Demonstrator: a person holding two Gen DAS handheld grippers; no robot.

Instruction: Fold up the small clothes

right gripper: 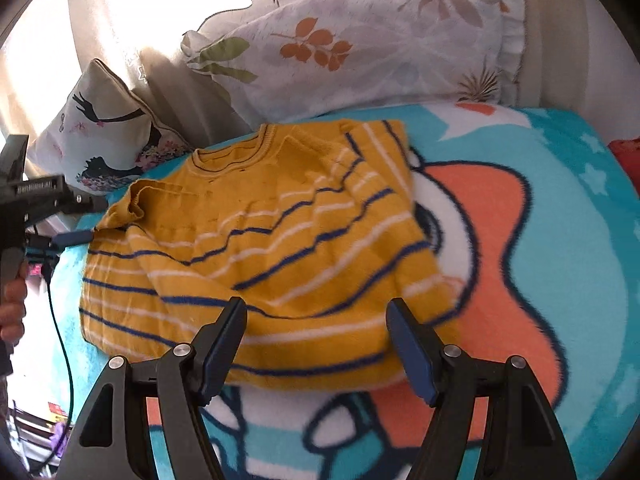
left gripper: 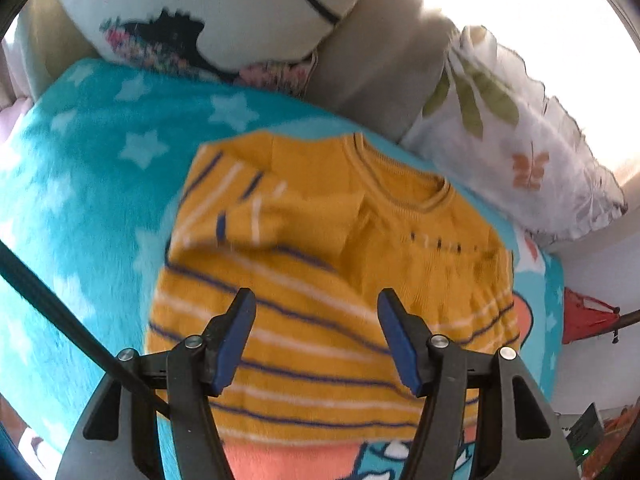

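My left claw: jaws wide apart, nothing between them; it hangs over the lower striped half of the jumper, and I cannot tell if the fingertips touch the knit.
My right claw: also gaping, holding nothing; it hovers above the hem edge nearest me.
Left claw from the other side: in the right view my left claw sits at the far left border of the picture, one blue finger pointing at the jumper's left edge, just beside it.
Jumper: small, mustard yellow with navy and white stripes, lying on the blanket with the neckline away from me. Both sleeves look already turned in over the body, the right-hand one lying across the chest.
Step in hand: I judge the sleeves done and the cross fold not yet made; both claws are free, between grasps.
Next move: I reckon each claw needs to pinch a hem corner, lift both together and carry the hem toward the neckline, keeping the folded sleeves from slipping out.
Care: the knit is thick and soft, so a shallow pinch may take only the top layer.
Blanket: fluffy, turquoise with white stars and a big orange cartoon patch; it spreads under the jumper.
Beyond: a leaf-print pillow and a cushion with a dark figure lean behind.
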